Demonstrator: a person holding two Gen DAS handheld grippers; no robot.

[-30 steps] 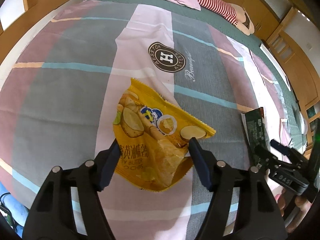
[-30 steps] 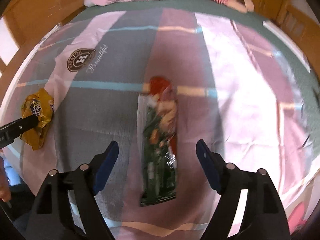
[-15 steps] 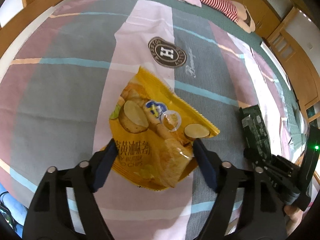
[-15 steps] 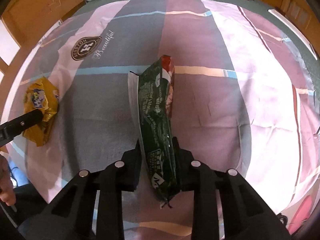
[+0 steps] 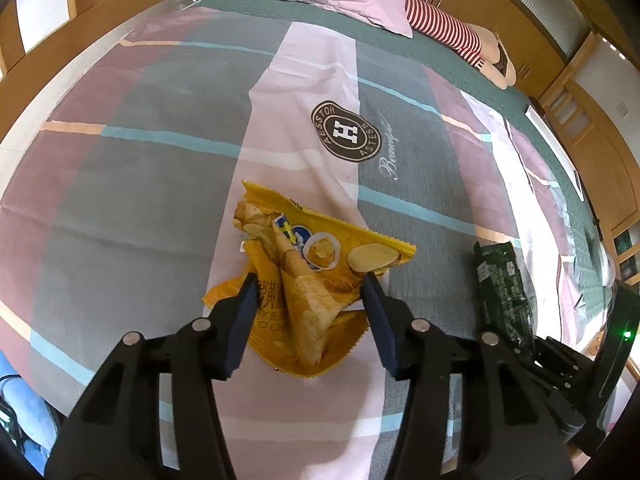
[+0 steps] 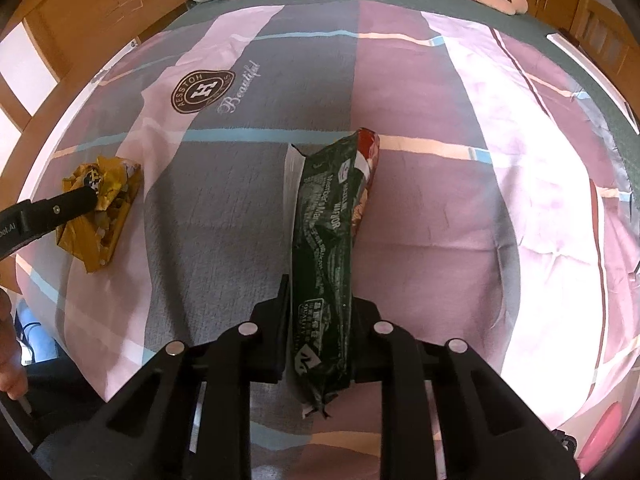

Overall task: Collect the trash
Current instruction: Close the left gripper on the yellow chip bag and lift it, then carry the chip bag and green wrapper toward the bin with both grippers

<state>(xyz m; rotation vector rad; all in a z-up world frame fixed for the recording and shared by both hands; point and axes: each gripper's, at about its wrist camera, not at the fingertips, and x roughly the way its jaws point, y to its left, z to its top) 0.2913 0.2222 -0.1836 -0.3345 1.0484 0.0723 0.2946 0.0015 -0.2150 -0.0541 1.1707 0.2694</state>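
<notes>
Right tool [image 6: 318, 320] clamping green wrapper [image 6: 326, 248], left tool [image 5: 308, 292] just closing, squeezing yellow "CHIPS" bag [image 5: 304, 280], "AESSTOH" bedsheet [image 5: 160, 160]

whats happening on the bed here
A person is picking up snack wrappers from a bed with a handheld gripper in each hand. The right gripper is shut on a dark green snack bag. The left gripper has just been closing around a crumpled yellow chip bag, its pads now touching and buckling the bag from both sides. Both bags are still low over the patchwork bedspread.
</notes>
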